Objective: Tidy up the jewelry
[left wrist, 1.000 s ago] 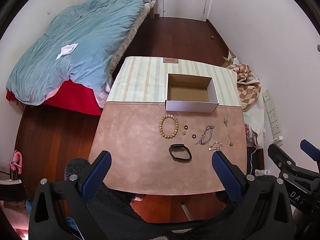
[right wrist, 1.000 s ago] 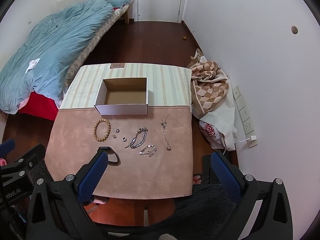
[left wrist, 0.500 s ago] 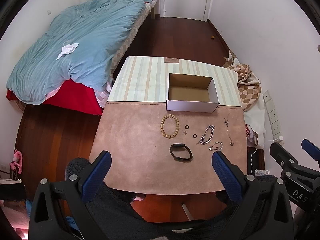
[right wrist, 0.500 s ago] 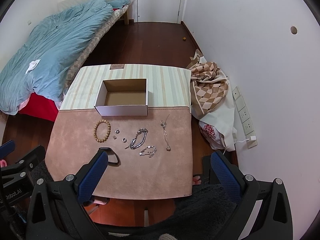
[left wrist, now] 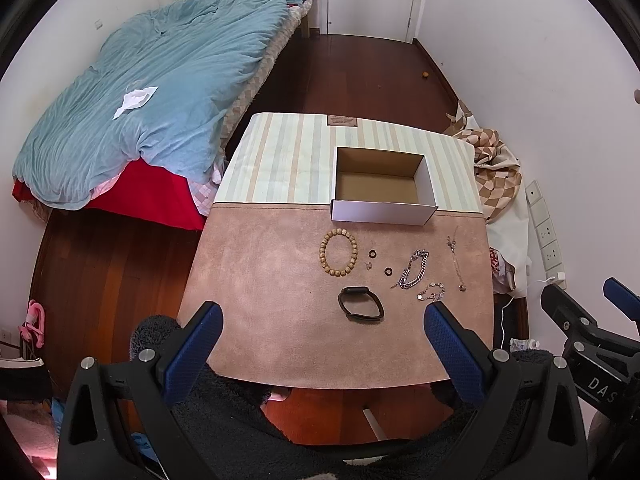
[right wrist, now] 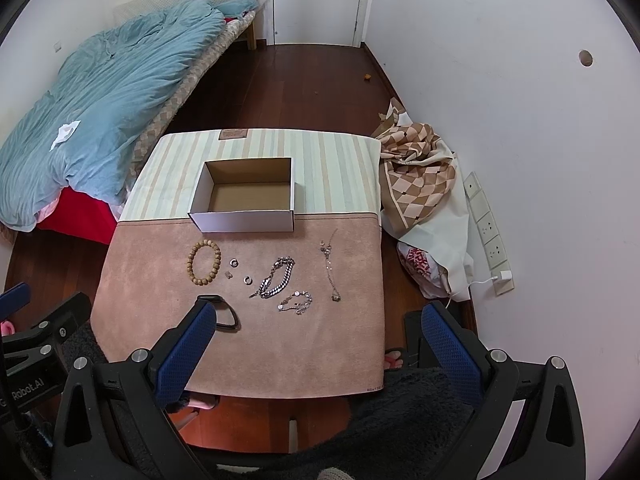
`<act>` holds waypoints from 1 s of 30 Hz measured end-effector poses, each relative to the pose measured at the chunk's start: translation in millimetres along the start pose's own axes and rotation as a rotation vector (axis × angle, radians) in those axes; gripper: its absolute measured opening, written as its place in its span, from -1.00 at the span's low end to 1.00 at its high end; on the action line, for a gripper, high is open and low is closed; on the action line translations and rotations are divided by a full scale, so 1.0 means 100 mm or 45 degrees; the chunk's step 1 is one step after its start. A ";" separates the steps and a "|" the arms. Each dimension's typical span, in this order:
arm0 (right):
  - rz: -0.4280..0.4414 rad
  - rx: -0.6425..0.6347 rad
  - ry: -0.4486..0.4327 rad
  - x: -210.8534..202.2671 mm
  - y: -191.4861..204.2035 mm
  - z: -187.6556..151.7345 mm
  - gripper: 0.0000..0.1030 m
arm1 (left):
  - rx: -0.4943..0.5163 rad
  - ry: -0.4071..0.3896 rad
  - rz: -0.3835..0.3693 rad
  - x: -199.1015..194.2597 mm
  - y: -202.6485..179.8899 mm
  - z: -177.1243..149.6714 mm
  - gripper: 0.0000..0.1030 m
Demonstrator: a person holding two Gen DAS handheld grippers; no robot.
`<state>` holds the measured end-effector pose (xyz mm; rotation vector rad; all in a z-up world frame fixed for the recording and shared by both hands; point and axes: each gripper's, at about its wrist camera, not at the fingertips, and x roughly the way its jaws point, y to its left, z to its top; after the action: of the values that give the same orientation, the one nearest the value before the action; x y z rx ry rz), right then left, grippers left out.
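Small bedroom, dark wood floor, white walls, closed white door at the far end. Bed along one wall under a rumpled blue duvet, red sheet showing at its corner. Checked brown cloth heaped against the opposite wall, near a row of wall sockets.

Tabletop: near half covered in pinkish-brown suede, far half in pale striped fabric. Open white cardboard box sits well ahead of both sets of fingers, on the seam between the two coverings.

Jewelry lies loose on the suede between box and fingers. Wooden bead bracelet ahead of the left gripper; two small rings just beside it; silver chain bracelet; thin necklace ahead of the right gripper; small linked bracelet. Black band lies nearest, partly behind the right gripper's left finger in the right wrist view.

Both grippers hover above the near table edge, fingers spread wide, holding nothing.
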<state>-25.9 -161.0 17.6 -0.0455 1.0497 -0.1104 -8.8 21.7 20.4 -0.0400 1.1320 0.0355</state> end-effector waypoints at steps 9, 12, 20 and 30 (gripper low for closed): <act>-0.002 0.007 -0.004 -0.02 -0.01 -0.01 1.00 | 0.000 0.000 -0.005 -0.02 -0.02 -0.01 1.00; -0.002 0.007 -0.004 -0.02 -0.02 -0.01 1.00 | 0.001 0.002 -0.007 -0.04 -0.03 -0.01 1.00; -0.005 0.011 -0.011 -0.04 -0.03 -0.01 1.00 | 0.001 -0.007 -0.006 -0.06 -0.05 -0.02 1.00; -0.009 0.013 -0.018 -0.08 -0.02 -0.01 1.00 | -0.001 -0.016 -0.013 -0.08 -0.02 -0.02 1.00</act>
<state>-31.0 -161.8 23.7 -0.0410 1.0352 -0.1214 -13.8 19.2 26.8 -0.0461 1.1195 0.0267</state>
